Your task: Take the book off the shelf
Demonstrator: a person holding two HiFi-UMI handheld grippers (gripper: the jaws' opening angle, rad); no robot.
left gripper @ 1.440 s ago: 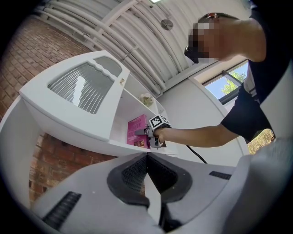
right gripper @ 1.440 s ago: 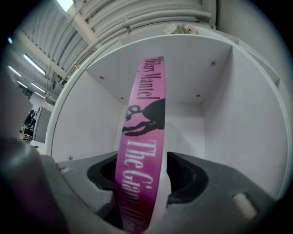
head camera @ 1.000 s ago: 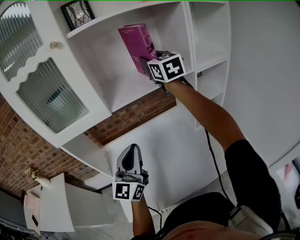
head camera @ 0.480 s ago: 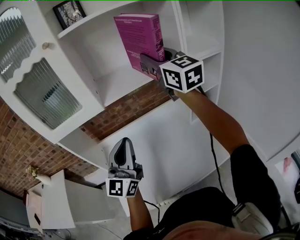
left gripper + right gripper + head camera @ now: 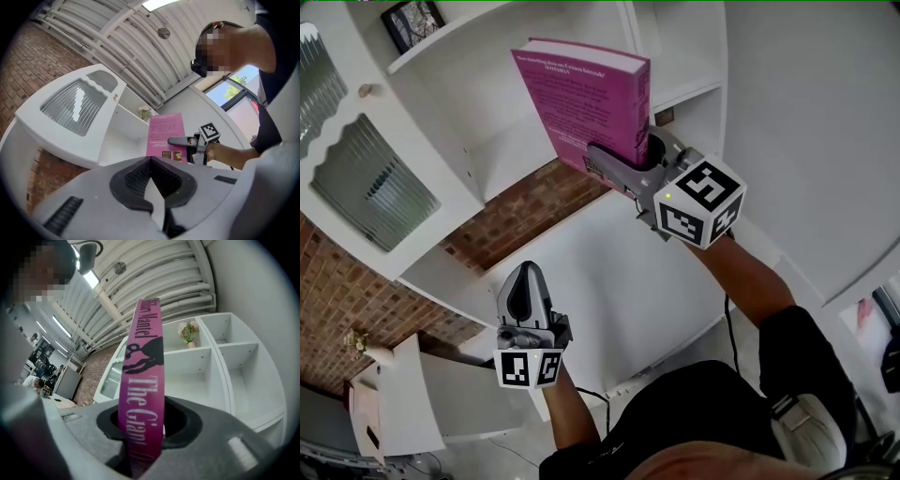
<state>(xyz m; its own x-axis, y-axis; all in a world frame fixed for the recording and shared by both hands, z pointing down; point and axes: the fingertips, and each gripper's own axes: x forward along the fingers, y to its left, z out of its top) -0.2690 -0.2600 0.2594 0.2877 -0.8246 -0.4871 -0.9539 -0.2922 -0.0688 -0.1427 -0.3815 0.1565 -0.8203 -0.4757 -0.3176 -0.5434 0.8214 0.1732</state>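
White shelving (image 5: 502, 150) is facing us; our right gripper (image 5: 636, 161) is pinching the pink book (image 5: 586, 103), left gripper (image 5: 523, 278) pressing shut.

One book (image 5: 581, 103) — one picture frame (image 5: 411, 21).

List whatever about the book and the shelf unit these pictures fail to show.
The book spine's lowest words: right gripper view, sunk between the right gripper's fingers.
The book's cover print: head view, too small to read.
The book's other cover: turned away in every view.
The framed picture's subject: head view, too small.
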